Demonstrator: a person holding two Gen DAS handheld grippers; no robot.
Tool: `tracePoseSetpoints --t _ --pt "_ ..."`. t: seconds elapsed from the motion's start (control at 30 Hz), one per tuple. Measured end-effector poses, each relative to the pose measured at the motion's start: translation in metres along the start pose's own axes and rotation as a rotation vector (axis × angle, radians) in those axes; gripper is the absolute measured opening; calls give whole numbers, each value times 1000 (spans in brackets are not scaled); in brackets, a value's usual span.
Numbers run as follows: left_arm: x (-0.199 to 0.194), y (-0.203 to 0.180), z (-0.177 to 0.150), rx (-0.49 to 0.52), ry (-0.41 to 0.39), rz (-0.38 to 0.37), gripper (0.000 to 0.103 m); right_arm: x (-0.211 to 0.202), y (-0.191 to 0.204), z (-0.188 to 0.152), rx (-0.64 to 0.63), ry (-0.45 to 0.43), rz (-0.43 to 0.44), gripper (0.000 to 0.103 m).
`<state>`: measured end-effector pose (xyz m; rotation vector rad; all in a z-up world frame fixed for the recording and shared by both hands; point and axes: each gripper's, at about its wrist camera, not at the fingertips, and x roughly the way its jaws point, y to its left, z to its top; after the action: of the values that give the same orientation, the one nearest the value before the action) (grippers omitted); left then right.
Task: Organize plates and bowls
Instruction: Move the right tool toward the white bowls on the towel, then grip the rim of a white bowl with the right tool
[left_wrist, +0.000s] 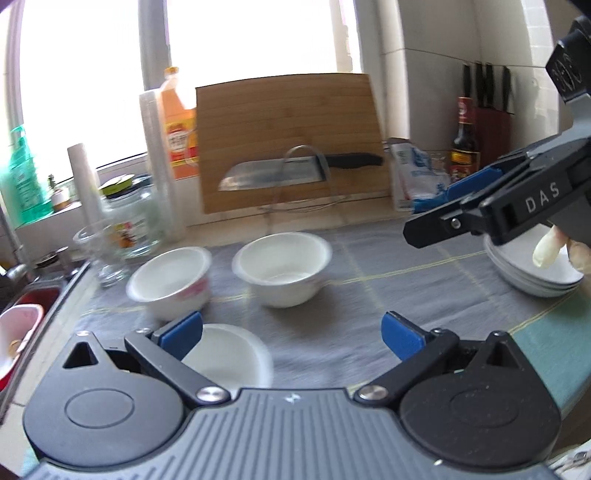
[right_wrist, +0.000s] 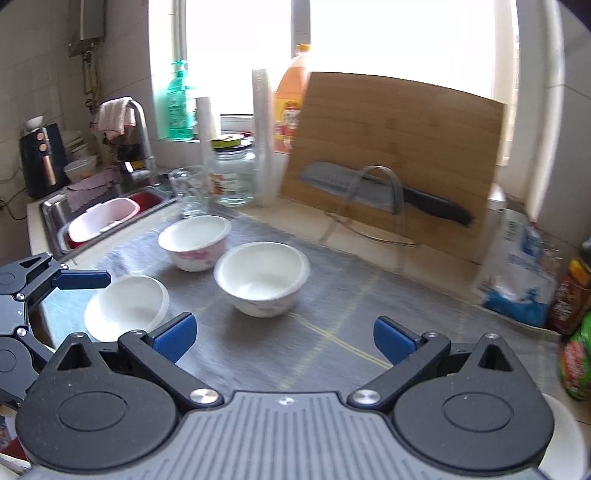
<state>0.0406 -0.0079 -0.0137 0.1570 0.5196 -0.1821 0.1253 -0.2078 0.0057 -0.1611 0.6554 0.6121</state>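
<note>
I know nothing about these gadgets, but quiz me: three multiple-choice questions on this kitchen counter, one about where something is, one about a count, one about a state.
1. Where does the knife rest?
A. in the sink
B. in a wire rack before the cutting board
C. inside a bowl

2. How many separate white bowls stand on the grey mat?
A. one
B. three
C. five

3. How is the right gripper?
A. open, empty
B. shut on a bowl
C. shut on a plate

Answers: 1 B, the blade sits through the wire loop. 2 B, the floral bowl, middle bowl and near bowl. 3 A, blue pads apart, nothing between.
</note>
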Motion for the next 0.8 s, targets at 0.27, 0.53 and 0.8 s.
tracePoseSetpoints --t 0.27,0.53,0.8 --pt "-8 63 -36 -5 76 10 102 56 59 14 5 58 110 103" --pt "7 79 -59 54 92 -73 101 108 97 13 36 134 211 103" --pt "16 78 -63 35 86 -130 91 134 107 9 34 204 254 93"
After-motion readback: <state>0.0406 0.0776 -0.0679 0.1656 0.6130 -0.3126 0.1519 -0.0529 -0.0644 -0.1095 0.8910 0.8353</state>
